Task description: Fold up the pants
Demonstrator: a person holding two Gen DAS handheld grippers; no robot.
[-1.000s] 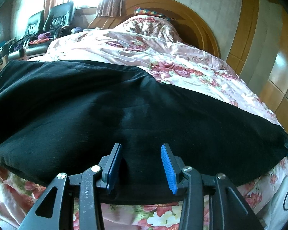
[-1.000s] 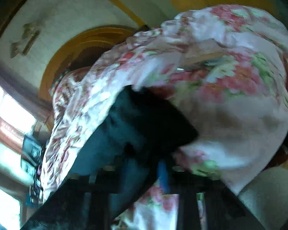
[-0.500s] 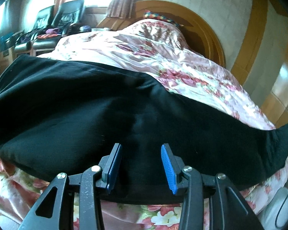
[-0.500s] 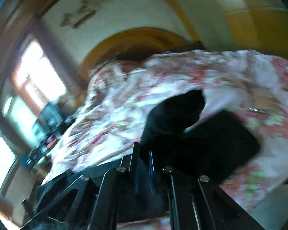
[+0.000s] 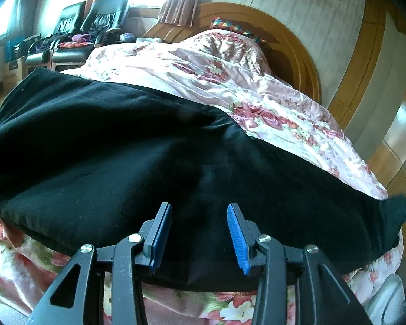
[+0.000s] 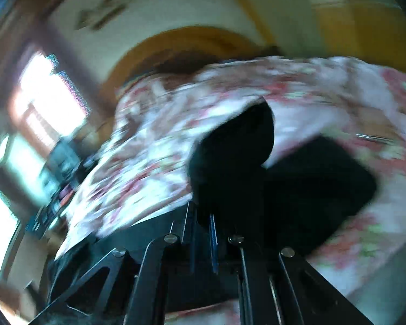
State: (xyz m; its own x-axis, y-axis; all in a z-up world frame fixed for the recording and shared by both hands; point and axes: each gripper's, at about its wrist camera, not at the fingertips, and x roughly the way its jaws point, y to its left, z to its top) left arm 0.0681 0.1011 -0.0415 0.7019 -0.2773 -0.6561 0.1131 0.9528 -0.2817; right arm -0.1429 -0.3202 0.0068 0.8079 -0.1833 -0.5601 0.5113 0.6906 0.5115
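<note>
Two grippers share the black pants (image 5: 154,157), which lie across the bed (image 5: 257,100) with their long axis from 9 to 3 o'clock. The left gripper (image 5: 200,233) hovers, fingers apart, over the near edge; the right gripper (image 6: 203,233), fingers together, pinches the 3 o'clock end.

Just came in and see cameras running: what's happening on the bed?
A person with a gripper in each hand is folding black pants spread across a floral quilt. The right gripper is shut on one end of the pants, with the cloth bunched up above it. The left gripper hovers open over the pants' near edge, gripping nothing.
</note>
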